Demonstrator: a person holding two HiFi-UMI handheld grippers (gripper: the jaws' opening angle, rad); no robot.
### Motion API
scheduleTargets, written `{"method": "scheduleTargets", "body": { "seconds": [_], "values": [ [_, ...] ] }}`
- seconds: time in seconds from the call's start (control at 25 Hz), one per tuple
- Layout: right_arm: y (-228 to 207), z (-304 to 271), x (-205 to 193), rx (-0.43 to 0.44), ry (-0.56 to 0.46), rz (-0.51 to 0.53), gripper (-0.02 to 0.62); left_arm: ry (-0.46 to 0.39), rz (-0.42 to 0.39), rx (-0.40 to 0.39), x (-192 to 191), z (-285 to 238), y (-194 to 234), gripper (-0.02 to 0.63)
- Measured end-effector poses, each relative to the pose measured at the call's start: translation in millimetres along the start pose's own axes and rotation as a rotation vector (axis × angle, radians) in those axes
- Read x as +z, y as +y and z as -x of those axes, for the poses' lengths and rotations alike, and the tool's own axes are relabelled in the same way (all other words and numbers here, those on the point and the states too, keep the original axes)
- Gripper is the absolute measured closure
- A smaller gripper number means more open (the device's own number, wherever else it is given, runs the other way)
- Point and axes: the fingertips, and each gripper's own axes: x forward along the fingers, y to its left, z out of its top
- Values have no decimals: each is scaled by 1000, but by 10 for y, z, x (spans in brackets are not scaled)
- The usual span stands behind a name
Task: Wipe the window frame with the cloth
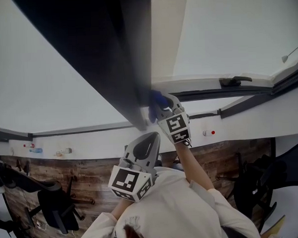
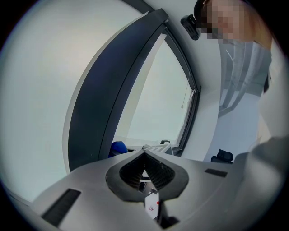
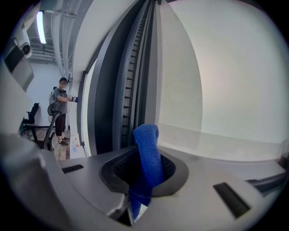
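Two grippers meet at mid-frame: the right gripper (image 1: 162, 109), jaws clamped on the cloth (image 1: 156, 98), holds it at the frame's (image 1: 119, 63) foot, wiping seemingly underway with most left, while the left gripper (image 1: 142, 149) waits lower left, jaws together, empty.

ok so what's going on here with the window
A person is working at a window frame with a hand-held gripper in each hand. The right gripper is shut on a blue cloth and holds it up at the foot of the frame's dark upright, right beside where the upright meets the white sill. The left gripper is lower and clear of the frame, with its jaws together and nothing between them. So only the right hand is on the wiping job.
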Motion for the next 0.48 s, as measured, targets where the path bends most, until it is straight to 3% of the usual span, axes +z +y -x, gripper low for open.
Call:
{"method": "scheduleTargets", "body": {
  "seconds": [0.16,0.48],
  "values": [
    [-30,39,-59,-9,15,63,543,-10,4,6,15,-56,-31,601],
    [-205,140,-122,-31,25,74,543,-15,7,14,5,-107,-128,601]
  ]
}}
